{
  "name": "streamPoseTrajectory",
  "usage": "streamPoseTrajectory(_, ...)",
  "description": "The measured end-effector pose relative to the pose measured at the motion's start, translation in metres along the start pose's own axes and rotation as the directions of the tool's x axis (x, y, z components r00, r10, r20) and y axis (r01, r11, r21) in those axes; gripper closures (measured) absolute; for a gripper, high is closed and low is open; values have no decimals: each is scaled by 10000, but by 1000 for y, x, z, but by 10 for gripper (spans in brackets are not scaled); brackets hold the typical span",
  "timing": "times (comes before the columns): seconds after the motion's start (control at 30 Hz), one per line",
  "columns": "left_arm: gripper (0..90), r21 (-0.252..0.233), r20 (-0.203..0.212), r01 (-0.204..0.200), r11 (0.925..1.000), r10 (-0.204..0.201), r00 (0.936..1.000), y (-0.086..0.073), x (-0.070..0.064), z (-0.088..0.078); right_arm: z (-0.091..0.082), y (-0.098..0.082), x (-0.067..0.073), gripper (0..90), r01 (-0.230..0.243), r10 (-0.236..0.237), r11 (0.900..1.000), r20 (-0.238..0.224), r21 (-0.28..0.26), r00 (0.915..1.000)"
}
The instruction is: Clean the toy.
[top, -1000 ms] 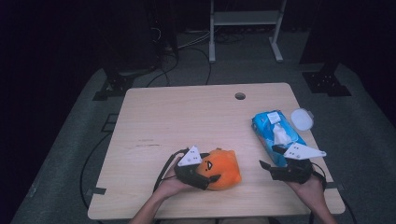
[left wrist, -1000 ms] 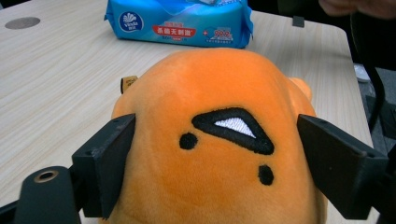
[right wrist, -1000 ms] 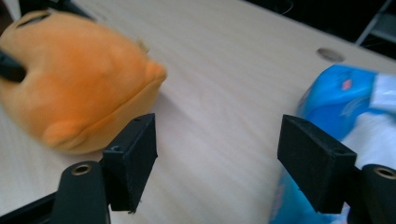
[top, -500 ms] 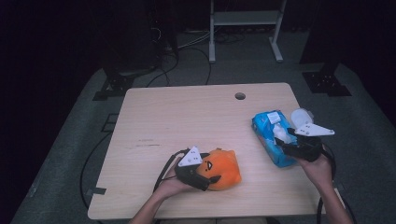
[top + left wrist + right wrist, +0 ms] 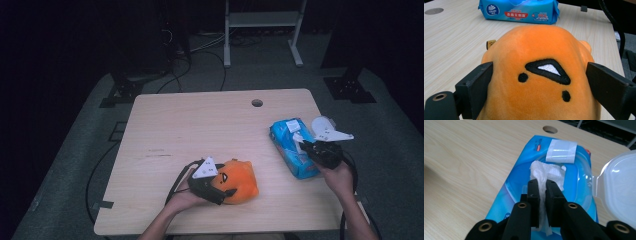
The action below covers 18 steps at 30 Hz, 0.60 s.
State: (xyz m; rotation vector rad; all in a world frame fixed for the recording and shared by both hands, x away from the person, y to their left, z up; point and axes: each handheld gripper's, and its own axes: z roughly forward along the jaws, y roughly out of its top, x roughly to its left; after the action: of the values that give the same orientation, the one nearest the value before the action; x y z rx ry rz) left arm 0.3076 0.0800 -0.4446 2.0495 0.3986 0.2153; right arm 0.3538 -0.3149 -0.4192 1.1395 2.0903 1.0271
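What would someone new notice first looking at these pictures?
Most likely the bright orange plush toy near the front edge of the table, sitting between the jaws of the left tool. Next comes the blue pack of wipes toward the table's right side, its clear lid flipped open. The right tool has just closed on a white wipe sticking out of the pack.

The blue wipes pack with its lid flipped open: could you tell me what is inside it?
A white wipe sticks up through the opening of the blue wipes pack, pinched between the right gripper jaws. The clear lid hangs open beside it. The rest of the stack is hidden by the wrapper.
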Motion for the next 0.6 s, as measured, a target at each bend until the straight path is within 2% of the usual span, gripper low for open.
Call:
streamPoseTrajectory(0.2, 94, -85, 49, 85, 9999, -85, 10000, -1, 2, 0, -13, 5, -2, 833, -76, 68, 9991, -201, -423, 9998)
streamPoseTrajectory(0.4, 90, -79, 47, 137, 9999, -136, 9999, -1, 3, 1, -33, 13, 8, 841, 416, -451, 9944, -338, -970, 9984)
streamPoseTrajectory(0.53, 89, -72, 76, 146, 9999, -146, 9999, -1, 3, 1, -50, 21, 19, 841, 757, -861, 9878, -725, -1360, 9936)
streamPoseTrajectory(0.6, 87, -63, 75, 151, 9999, -150, 9999, -1, 4, 1, -60, 23, 28, 841, 765, -961, 9839, -1173, -1613, 9884)
